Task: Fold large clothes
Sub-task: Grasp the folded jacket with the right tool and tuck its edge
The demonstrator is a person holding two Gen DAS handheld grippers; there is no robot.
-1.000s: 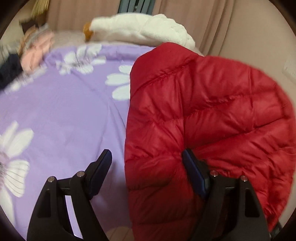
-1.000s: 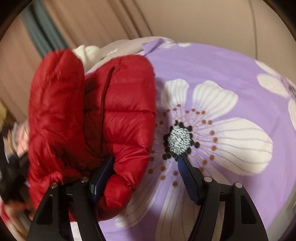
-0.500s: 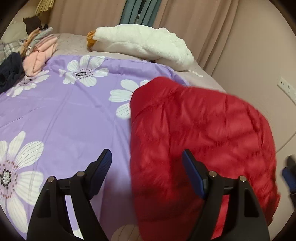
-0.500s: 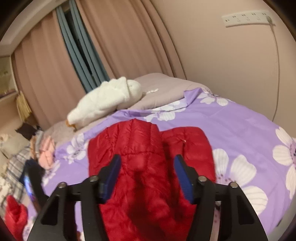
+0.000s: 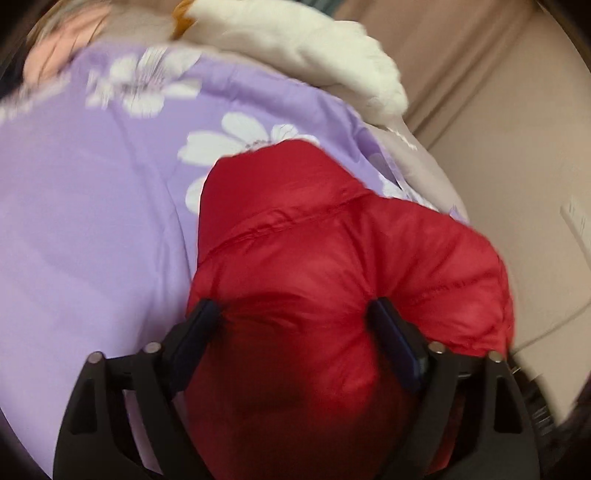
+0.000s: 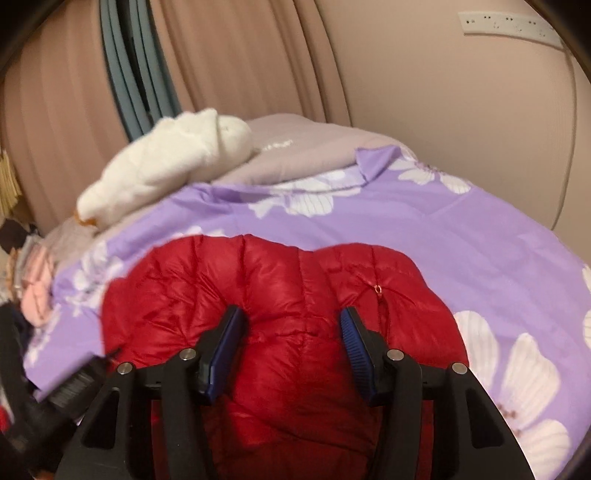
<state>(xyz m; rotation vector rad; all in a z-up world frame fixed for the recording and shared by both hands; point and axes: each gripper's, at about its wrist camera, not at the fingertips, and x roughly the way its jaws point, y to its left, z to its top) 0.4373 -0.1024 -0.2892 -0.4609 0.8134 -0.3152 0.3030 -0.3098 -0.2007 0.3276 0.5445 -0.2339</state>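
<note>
A red quilted down jacket (image 5: 332, 266) lies bunched on the purple flowered bed cover (image 5: 92, 229). In the left wrist view my left gripper (image 5: 295, 314) is open, its jaws wide apart and pressed into the jacket, with red fabric bulging between them. In the right wrist view the jacket (image 6: 280, 291) lies folded in a rounded heap, and my right gripper (image 6: 291, 325) is open with both blue pads dug into its near part. A small red zipper pull (image 6: 377, 289) shows on the jacket's right side.
A white plush goose (image 6: 166, 166) lies on a grey pillow (image 6: 303, 147) at the bed's head. Pink and dark clothes (image 6: 35, 291) are piled at the left. Beige curtains (image 6: 240, 55) and a wall with a power strip (image 6: 509, 24) stand behind. The bed edge runs near the wall.
Both grippers have dropped down and forward onto the jacket, which now fills the gap between each pair of jaws. The jacket has settled from a lifted, spread shape into a folded heap.
</note>
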